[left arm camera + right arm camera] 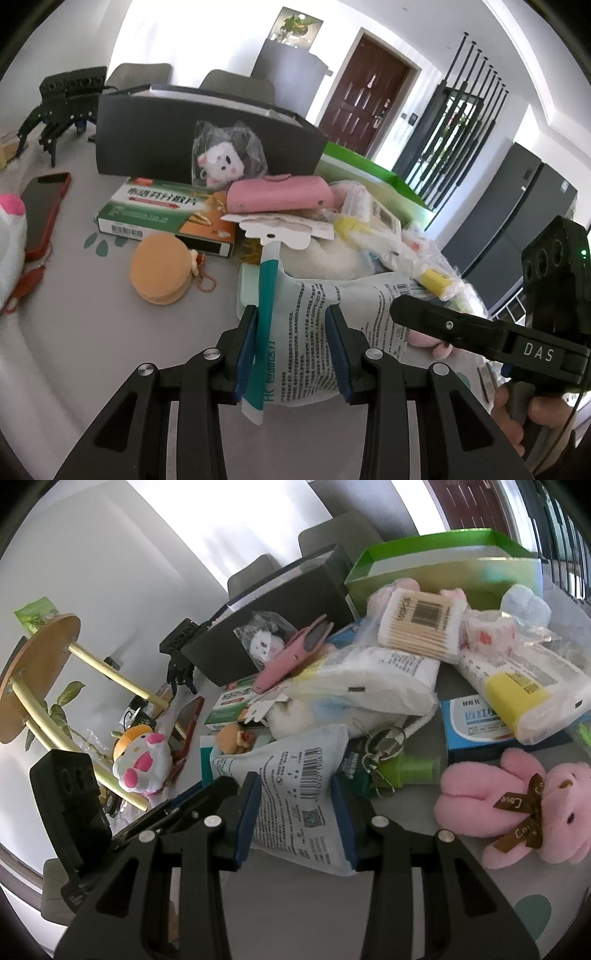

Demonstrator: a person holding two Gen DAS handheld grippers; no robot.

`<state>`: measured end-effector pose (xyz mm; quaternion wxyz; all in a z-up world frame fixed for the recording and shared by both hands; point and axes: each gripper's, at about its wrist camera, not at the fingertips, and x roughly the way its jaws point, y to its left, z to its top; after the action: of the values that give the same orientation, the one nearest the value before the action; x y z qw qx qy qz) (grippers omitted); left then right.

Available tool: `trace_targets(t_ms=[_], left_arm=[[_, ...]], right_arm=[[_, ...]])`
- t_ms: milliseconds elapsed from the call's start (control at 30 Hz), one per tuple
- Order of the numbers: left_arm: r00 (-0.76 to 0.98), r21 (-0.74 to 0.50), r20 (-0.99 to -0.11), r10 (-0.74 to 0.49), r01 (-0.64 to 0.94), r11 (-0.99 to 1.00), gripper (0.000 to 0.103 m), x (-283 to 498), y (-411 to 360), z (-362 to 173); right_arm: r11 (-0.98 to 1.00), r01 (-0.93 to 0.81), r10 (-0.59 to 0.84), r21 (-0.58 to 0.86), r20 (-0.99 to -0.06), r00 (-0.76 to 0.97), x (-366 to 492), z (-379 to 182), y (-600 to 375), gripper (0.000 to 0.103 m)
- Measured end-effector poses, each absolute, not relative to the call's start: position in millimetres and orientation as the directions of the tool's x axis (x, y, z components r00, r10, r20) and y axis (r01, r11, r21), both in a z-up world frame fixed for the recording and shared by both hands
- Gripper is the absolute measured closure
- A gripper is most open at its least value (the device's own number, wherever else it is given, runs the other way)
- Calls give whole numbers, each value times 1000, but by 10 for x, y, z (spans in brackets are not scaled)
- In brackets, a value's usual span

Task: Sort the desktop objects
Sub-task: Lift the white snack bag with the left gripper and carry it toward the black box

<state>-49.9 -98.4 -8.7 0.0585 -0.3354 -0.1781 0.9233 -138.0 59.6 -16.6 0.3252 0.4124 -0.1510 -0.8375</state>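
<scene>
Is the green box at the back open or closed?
Open. The green box has no lid on; its pale inner floor shows from above.

Door: a dark brown panelled door [364, 96] is standing shut at the back of the room.
Chairs: two grey chairs [138, 74] are peeking up behind the far edge of the table.
Fridge: a tall dark grey refrigerator [509, 206] is looming on the right.
Screen: a black slatted partition [458, 110] is running between door and fridge.
Cabinet: a dark cabinet [284, 74] is carrying some greenery [295, 26] on top.
Side table: a round wooden side table [40, 672] on pale yellow legs is showing at the left of the right wrist view.
Plant: a leafy plant [62, 701] is poking out beside those legs.
</scene>
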Motion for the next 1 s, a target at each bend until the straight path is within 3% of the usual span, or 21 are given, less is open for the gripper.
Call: trace_targets(t_ms=[1000], left_arm=[[-876, -326, -451, 169, -15, -945, 66, -273, -1269, 872]], right_arm=[[-708, 539, -706, 457, -471, -529, -1131, 829, 291, 63]])
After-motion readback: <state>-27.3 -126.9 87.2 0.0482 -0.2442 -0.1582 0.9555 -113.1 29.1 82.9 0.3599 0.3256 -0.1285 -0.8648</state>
